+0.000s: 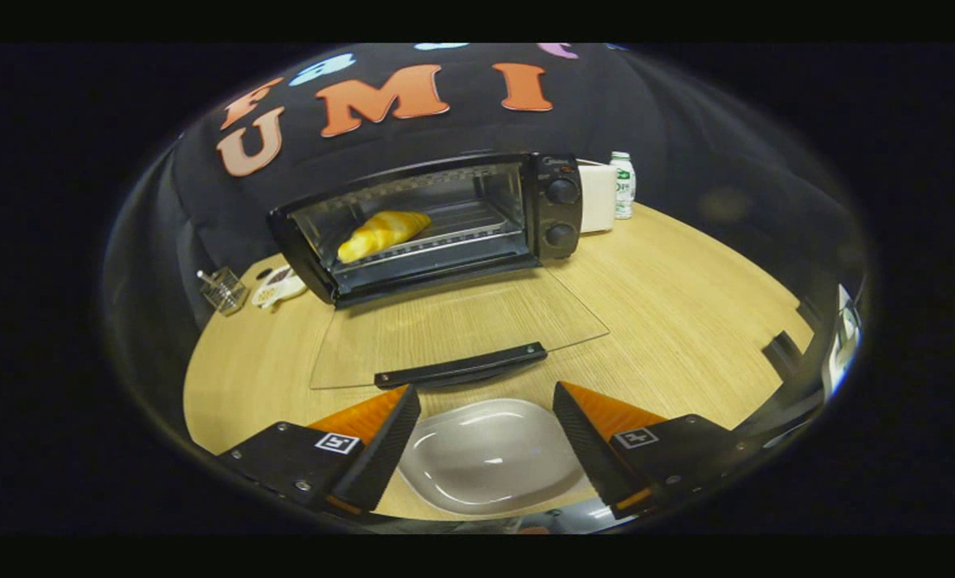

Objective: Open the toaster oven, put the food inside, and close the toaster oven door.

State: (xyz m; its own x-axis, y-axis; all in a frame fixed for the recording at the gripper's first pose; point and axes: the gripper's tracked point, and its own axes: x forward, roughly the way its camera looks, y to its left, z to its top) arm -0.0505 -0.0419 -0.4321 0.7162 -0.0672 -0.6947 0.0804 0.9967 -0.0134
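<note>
— Gripper [487, 417] fingers spread wide, holding nothing, over the emptied plate [489, 457]?

— Yes. Food [382, 233] sits on the toaster oven [445, 225] rack, seemingly fully in. Glass door [453, 333] lies flat open on the counter [686, 313]; only closing remains.

Croissant [383, 234] on rack inside black toaster oven [437, 225], glass door [453, 329] down

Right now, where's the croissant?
In the gripper view, the croissant lies on the rack inside the open toaster oven, toward its left side, beyond the lowered glass door and the open gripper.
</note>
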